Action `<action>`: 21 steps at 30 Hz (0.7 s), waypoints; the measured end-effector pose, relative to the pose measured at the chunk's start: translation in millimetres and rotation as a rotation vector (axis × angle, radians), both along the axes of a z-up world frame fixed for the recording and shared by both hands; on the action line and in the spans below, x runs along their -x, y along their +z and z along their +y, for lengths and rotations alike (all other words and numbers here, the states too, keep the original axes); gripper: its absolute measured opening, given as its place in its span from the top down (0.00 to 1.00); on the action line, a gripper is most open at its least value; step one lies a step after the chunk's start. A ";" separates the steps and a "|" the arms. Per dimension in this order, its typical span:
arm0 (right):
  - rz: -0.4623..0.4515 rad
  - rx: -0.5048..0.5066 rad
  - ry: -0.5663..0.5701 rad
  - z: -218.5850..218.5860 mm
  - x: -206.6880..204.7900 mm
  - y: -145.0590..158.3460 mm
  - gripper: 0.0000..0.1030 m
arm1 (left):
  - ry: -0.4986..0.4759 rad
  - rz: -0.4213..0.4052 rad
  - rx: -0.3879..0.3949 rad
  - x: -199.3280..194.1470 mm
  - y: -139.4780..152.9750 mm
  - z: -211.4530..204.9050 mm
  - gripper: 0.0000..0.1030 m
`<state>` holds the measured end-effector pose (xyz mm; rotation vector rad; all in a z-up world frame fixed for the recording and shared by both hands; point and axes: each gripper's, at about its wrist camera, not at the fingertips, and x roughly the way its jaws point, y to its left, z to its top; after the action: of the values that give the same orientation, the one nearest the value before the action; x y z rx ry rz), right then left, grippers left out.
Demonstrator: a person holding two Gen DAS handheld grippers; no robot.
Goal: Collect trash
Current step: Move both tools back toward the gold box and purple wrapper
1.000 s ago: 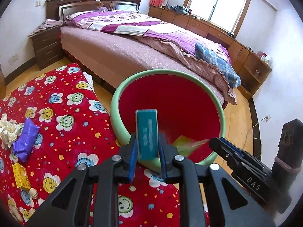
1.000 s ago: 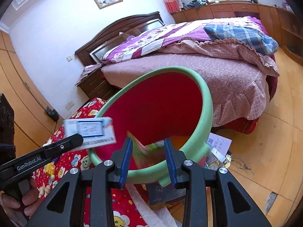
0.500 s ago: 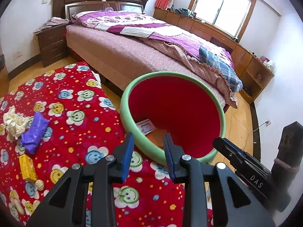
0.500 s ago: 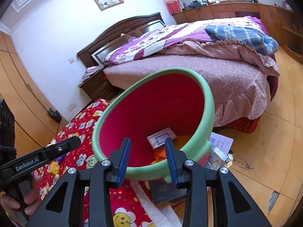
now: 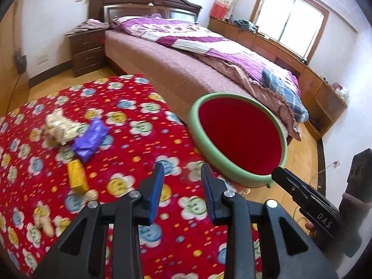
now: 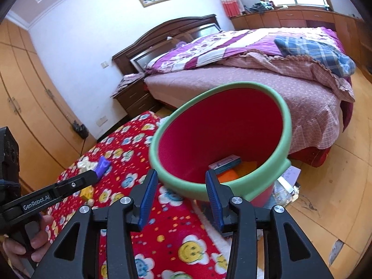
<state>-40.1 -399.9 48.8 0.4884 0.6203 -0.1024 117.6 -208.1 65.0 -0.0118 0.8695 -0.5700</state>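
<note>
A red bin with a green rim (image 5: 200, 137) (image 6: 287, 125) stands off the right edge of the red smiley-patterned cloth (image 5: 130, 144) (image 6: 130, 153). Inside it lie a teal box (image 6: 226, 164) and orange and yellow trash. On the cloth lie a purple wrapper (image 5: 90, 139) (image 6: 103, 164), a cream crumpled wad (image 5: 59, 125), a yellow box (image 5: 76, 177) and small pale bits. My left gripper (image 5: 182, 194) is open and empty over the cloth, left of the bin. My right gripper (image 6: 180, 200) is open and empty in front of the bin.
A bed (image 5: 186, 69) with purple bedding stands behind the bin. A nightstand (image 5: 87, 48) is at the back left, low cabinets (image 5: 290, 62) under the window. Papers and bags (image 6: 287, 181) lie on the wooden floor by the bin.
My left gripper let the teal box drop into the bin, then pulled back and swung left over the cloth. My right gripper also opened wider and drew back slightly.
</note>
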 end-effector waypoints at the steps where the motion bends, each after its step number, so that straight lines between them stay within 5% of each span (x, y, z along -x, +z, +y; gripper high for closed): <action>1: 0.001 0.002 0.009 4.1 0.0 0.6 0.56 | 0.011 0.001 0.002 0.2 0.2 4.8 0.69; 21: 0.038 0.011 0.081 35.4 -5.6 -6.1 0.55 | 0.253 0.045 -0.011 -19.7 -23.3 86.4 0.69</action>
<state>-34.5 -364.5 42.7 0.4504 0.6755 -0.0382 137.4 -121.6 41.8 -0.1234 0.8988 -0.3296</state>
